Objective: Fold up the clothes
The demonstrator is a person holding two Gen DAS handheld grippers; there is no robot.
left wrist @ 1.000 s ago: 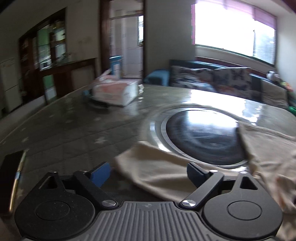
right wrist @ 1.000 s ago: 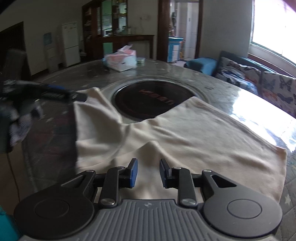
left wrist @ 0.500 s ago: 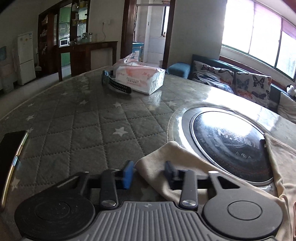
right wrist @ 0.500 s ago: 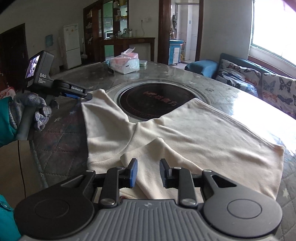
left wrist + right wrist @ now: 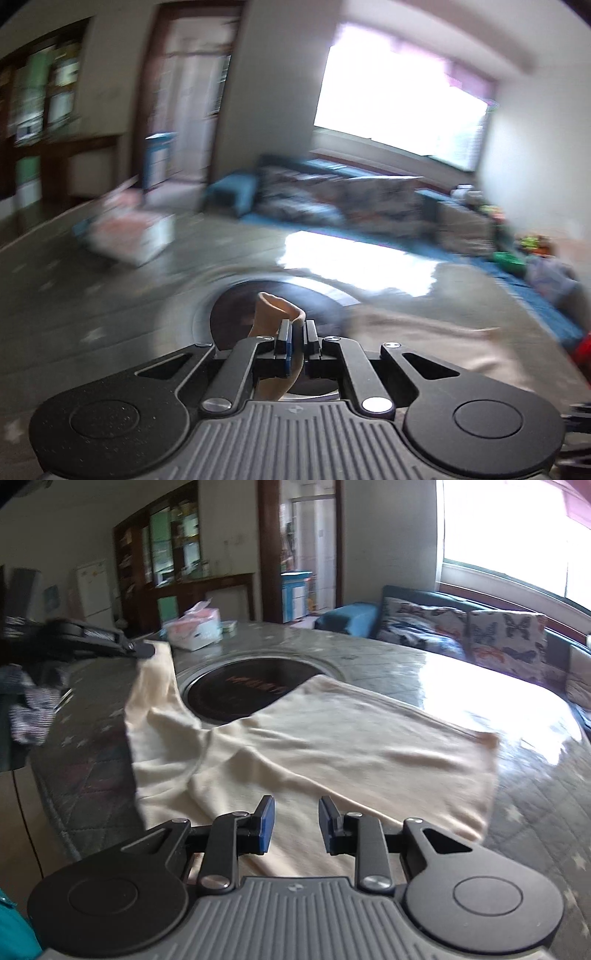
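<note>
A cream garment [image 5: 332,746] lies spread on the round table [image 5: 388,653], partly over the dark round inset [image 5: 251,690]. My left gripper [image 5: 297,326] is shut on a corner of the garment [image 5: 275,308] and holds it lifted above the table; in the right wrist view it shows at the far left [image 5: 142,650] with the cloth hanging from it. My right gripper [image 5: 293,808] is open and empty, low over the near edge of the garment.
A tissue box [image 5: 195,627] stands at the table's far side. A sofa with butterfly cushions [image 5: 461,631] runs along the window wall. The table's near left edge [image 5: 55,812] drops off to the floor.
My left gripper has shut on the garment corner and lifted it, swinging right. My right gripper has opened a little wider and stayed over the near edge.
</note>
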